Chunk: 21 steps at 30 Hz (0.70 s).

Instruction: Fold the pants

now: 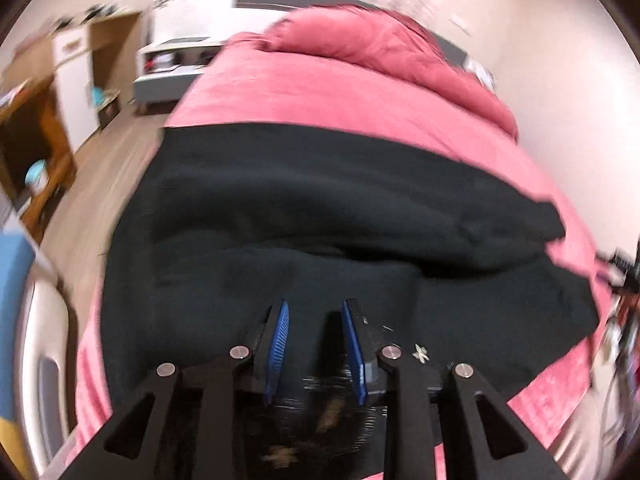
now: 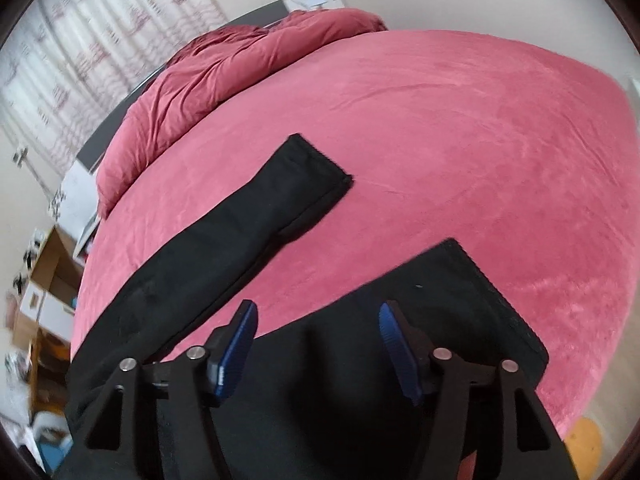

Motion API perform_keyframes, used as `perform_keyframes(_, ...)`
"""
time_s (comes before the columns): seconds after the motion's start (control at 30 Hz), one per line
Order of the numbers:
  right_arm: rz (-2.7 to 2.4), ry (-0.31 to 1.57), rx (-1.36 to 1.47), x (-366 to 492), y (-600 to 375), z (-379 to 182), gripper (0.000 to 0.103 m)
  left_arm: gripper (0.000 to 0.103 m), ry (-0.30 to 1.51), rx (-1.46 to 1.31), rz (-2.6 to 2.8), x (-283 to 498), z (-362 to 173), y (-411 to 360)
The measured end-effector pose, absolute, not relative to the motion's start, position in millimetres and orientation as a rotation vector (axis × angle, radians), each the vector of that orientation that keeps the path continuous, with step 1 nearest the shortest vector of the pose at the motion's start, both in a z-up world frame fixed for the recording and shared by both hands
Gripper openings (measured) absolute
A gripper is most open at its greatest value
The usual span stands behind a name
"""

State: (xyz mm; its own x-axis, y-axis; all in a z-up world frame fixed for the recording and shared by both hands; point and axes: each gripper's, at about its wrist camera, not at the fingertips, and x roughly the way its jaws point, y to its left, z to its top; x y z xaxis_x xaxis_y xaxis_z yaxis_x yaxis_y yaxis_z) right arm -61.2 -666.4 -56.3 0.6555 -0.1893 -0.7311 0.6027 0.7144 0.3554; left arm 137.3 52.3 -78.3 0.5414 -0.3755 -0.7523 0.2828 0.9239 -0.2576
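Observation:
Black pants (image 1: 320, 200) lie spread across a pink bed cover (image 1: 320, 92), with a fold ridge running through their middle. My left gripper (image 1: 315, 304) hovers over the near part of the pants; its blue pads (image 1: 280, 344) stand a little apart and pinch nothing. In the right wrist view, one pant leg (image 2: 256, 232) stretches away to its hem and the other leg (image 2: 440, 300) lies closer, with pink cover (image 2: 460, 140) between them. My right gripper (image 2: 318, 305) is wide open above the near leg, with no cloth between its fingers.
A crumpled pink duvet (image 1: 360, 40) (image 2: 224, 72) is heaped at the head of the bed. Wooden furniture (image 1: 40, 120) and a white cabinet (image 1: 180, 48) stand beyond the wooden floor (image 1: 100, 168) on the left. Curtains (image 2: 100, 40) hang behind the bed.

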Motion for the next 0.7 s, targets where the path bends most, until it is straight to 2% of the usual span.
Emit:
perform_keyframes(0.3,-0.476,0.759,0.579,6.3,-660.7,-40.9,0.066,0.038,0.867,-0.203,-0.315,191.7,-39.9,96.9)
perform_keyframes(0.43,-0.441,0.763,0.595,27.2,-650.9,-40.8,0.066,0.045,0.877,-0.208,-0.331,212.2,-37.5,91.4)
perform_keyframes(0.5,-0.421,0.789,0.596,37.5,-642.3,-45.8,0.066,0.045,0.901,-0.227,-0.305,221.8,-44.7,93.5)
perform_keyframes(0.6,-0.353,0.832,0.591,46.4,-620.8,-54.1,0.066,0.045,0.975,-0.333,-0.296,210.6,-60.3,110.5)
perform_keyframes(0.7,-0.201,0.876,0.581,49.4,-584.8,-63.4,0.067,0.055,0.982,-0.296,-0.289,179.0,-67.5,126.9)
